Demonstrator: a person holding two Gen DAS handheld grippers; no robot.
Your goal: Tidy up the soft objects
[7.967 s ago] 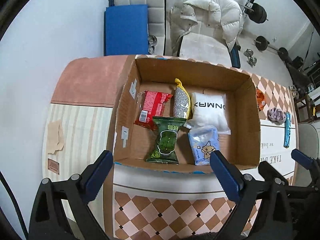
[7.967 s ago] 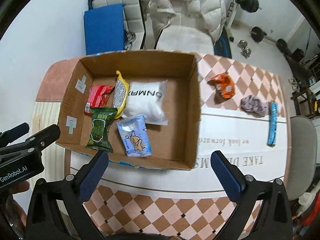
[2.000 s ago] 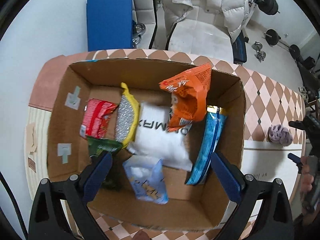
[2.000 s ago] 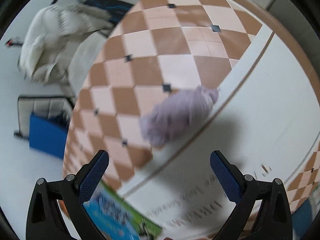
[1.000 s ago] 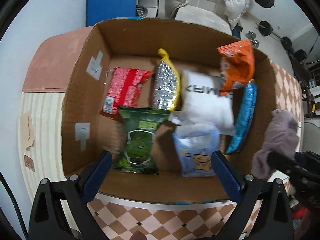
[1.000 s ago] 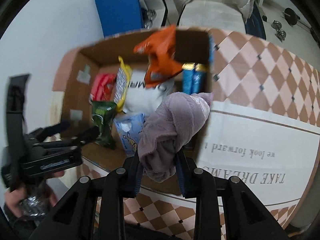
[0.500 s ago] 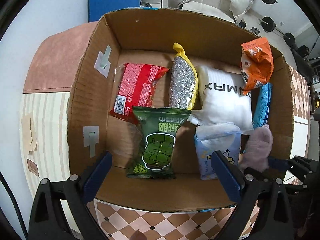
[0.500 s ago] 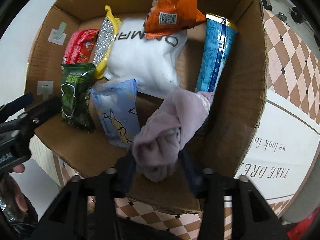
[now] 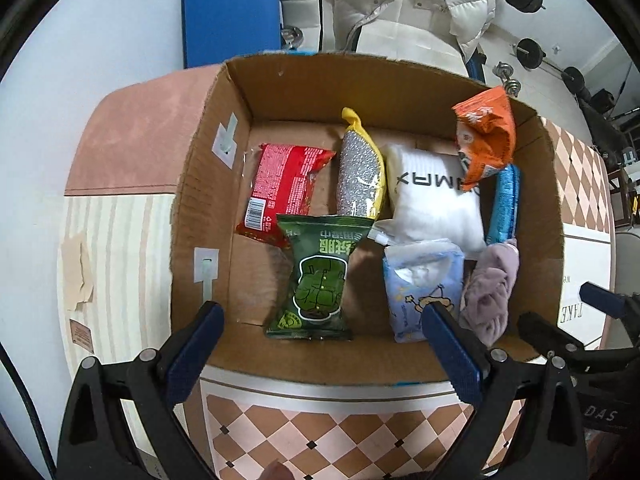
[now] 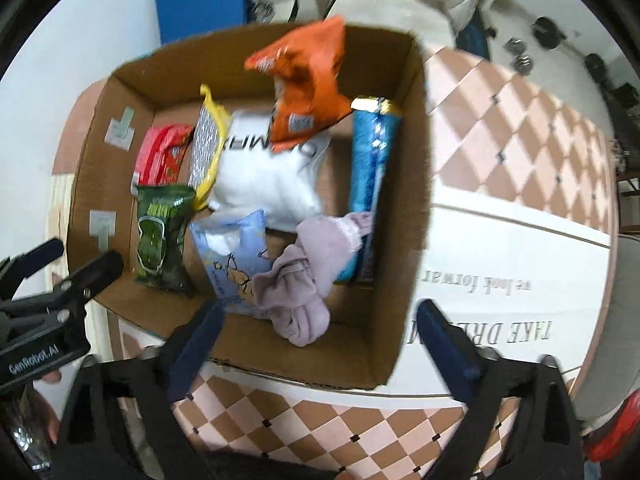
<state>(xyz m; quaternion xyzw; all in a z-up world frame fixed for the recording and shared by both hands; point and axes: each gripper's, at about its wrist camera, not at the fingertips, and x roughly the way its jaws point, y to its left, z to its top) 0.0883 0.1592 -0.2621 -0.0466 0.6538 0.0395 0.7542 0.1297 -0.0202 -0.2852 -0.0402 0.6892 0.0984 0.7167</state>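
Lying crumpled in the near right corner of the brown cardboard box (image 10: 408, 184): lilac fabric bundle (image 10: 308, 280), touching the light blue cartoon packet (image 10: 230, 258). Right gripper (image 10: 320, 338) opening, nothing between jaws. Left gripper (image 9: 320, 348) wide apart, empty.

**Soft things in the cardboard box**

The cardboard box (image 9: 192, 216) stands open on the table. Inside lie a red packet (image 9: 280, 192), a silver-yellow pouch (image 9: 360, 176), a white pillow pack (image 9: 432, 208), a green bag (image 9: 320, 280) and a light blue pack (image 9: 420, 288). An orange bag (image 9: 486, 136) and a blue packet (image 9: 505, 204) lean at the right wall. A crumpled lilac cloth (image 10: 308, 280) lies near the front right corner.
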